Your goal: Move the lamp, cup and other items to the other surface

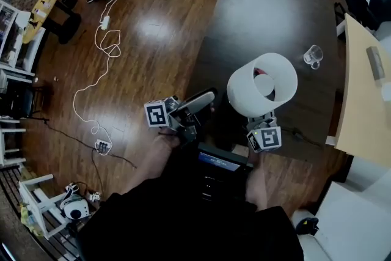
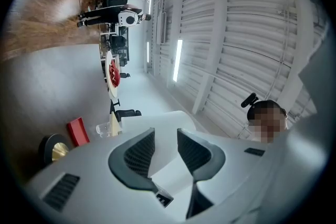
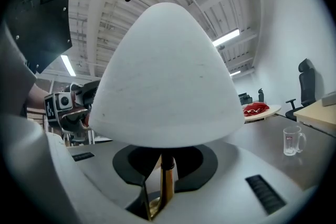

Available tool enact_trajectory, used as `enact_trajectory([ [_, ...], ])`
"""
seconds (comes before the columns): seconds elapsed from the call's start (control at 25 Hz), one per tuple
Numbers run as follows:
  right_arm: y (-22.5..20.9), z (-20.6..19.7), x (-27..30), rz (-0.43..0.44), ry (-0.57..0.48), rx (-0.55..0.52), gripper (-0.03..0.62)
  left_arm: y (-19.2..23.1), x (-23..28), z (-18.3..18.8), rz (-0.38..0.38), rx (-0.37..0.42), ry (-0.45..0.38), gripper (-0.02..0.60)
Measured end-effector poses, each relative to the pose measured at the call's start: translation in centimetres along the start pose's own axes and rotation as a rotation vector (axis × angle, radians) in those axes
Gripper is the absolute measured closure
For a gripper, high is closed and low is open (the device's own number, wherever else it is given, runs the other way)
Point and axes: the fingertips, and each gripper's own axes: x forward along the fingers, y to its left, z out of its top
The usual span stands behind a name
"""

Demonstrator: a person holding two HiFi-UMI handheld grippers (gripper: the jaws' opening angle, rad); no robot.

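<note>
Right gripper (image 3: 160, 194) clamped on upright brass stem of white-shaded lamp (image 3: 165, 76) | lamp over near edge of dark table (image 1: 256, 15) | pale wooden table (image 1: 360, 101) to its right | left gripper (image 2: 165, 152) agape, empty

The right gripper (image 3: 163, 183) clamps the lamp (image 3: 164, 76) by its stem (image 3: 166, 192).

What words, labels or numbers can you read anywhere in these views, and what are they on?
No text can be read in any view.
Left gripper's marker cube: black-and-white square pattern, no letters.
Right gripper's marker cube: the same kind of pattern.
Blue screen at the person's front: print too small to read.
Lamp, glass mug: no print visible.
</note>
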Motion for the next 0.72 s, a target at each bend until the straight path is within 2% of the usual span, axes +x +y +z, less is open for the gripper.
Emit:
enact_trajectory([
  [0.2, -2.2, 3.3, -3.3, -0.019, -0.052, 0.013, 0.514, -0.6, 2.9, -2.9, -0.012, -0.010, 0.022, 0.445],
  [0.56, -1.8, 6.8, -4.0, -0.011, -0.103, -0.008, 0.516, -1.6, 3.3, -3.1, -0.031, 0.000, 0.023, 0.445],
  [0.72, -3.2, 8.2, -9.2, -0.003, -0.146, -0.002, 0.516, -3.0, 5.4, -8.0, -0.035, 0.027, 0.024, 0.446],
])
